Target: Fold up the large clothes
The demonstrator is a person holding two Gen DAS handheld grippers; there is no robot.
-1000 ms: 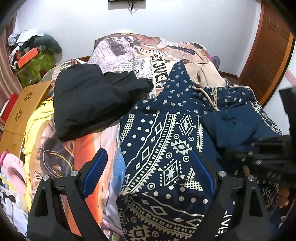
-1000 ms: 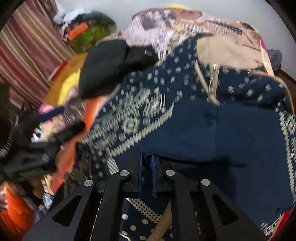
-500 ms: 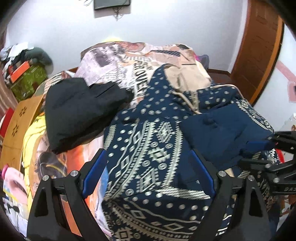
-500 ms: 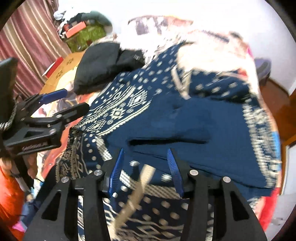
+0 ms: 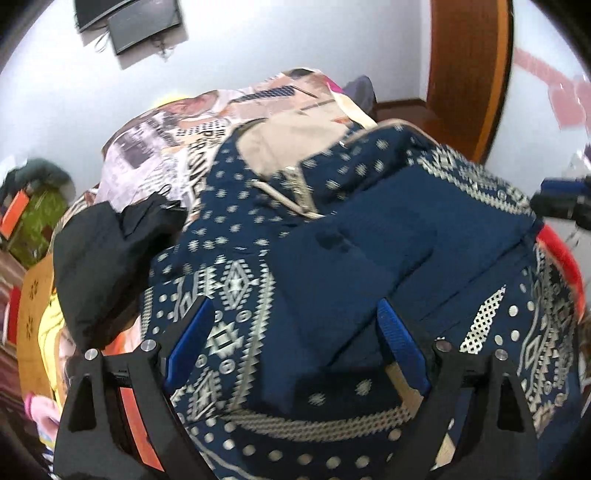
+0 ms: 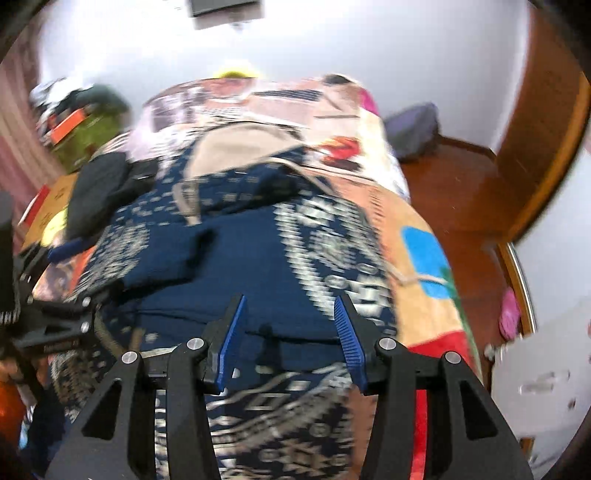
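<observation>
Both spread wide and empty, left hand-held gripper [image 5: 291, 332] and right hand-held gripper [image 6: 288, 332], above navy hoodie [image 5: 351, 251] on bed [image 6: 417, 266].

- The hoodie [image 5: 332, 266] lies spread on the bed [image 5: 184, 147], hood end toward the far wall.
- A sleeve [image 5: 369, 258] lies folded across the hoodie's middle.
- A second garment [image 5: 99, 258] lies on the bed just left of the hoodie, touching its edge.
- The left tongs [image 5: 291, 339] hover over the hoodie's near part, jaws wide apart.
- The right tongs [image 6: 290, 339] hover over its near right part, jaws apart.
- A door [image 5: 469, 74] stands right of the bed.
- A screen [image 5: 140, 26] hangs on the wall behind the bed.
</observation>
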